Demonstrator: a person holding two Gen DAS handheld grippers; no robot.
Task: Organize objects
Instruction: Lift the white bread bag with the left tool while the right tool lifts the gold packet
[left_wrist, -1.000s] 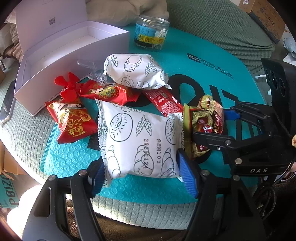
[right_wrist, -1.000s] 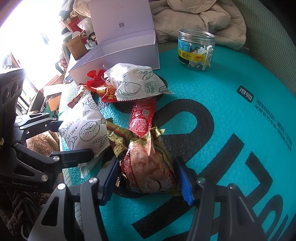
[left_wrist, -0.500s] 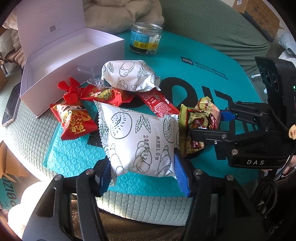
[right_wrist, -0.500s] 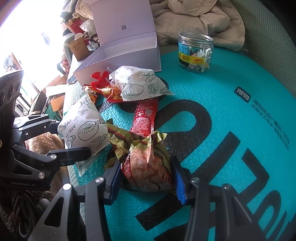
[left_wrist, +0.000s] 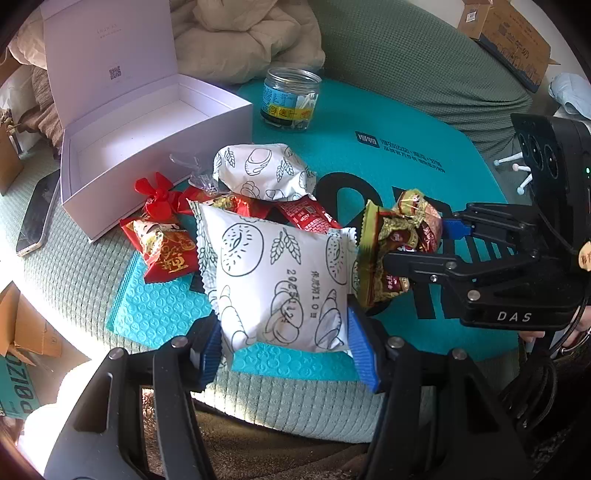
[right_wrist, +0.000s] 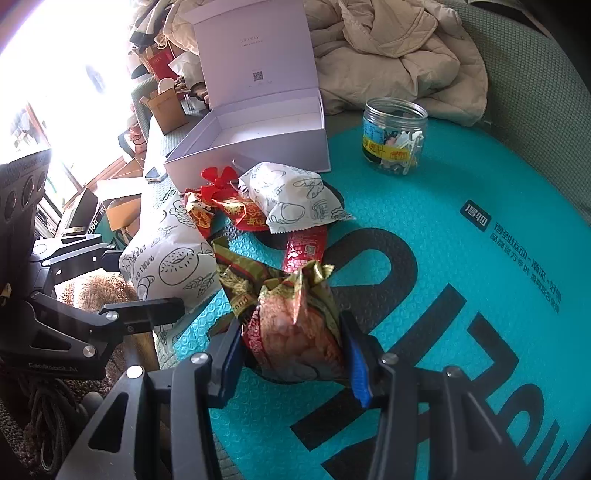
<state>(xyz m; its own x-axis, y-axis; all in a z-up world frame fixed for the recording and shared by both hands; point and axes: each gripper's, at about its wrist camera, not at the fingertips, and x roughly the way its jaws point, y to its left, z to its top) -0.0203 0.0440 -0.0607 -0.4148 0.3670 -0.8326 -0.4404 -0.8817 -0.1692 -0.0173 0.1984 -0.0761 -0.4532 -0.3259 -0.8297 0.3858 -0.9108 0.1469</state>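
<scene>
The left tool (left_wrist: 284, 343) has its blue pads pressed on both sides of a white plastic bread packet printed with black pastry drawings (left_wrist: 280, 280), held at the lower centre of the left wrist view. The right tool (right_wrist: 291, 354) is clamped on a crinkly gold-and-red snack bag (right_wrist: 295, 325), low in the centre of the right wrist view; its twisted top points up the frame.

Above the white packet lie a second white printed packet (left_wrist: 264, 171), a long red sachet (left_wrist: 306, 216), two red-and-gold foil packets (left_wrist: 166, 247) and a small red plastic fan (left_wrist: 157, 194), crowded together between the held items and the open white cardboard box (left_wrist: 122, 162) at upper left. A clear plastic jar with a blue and yellow label (left_wrist: 290, 99) stands apart, top centre. All rests on a teal embossed mat (right_wrist: 424, 236) over a green textured cushion (left_wrist: 66, 266). A phone (left_wrist: 37, 214) lies just left of the box.
</scene>
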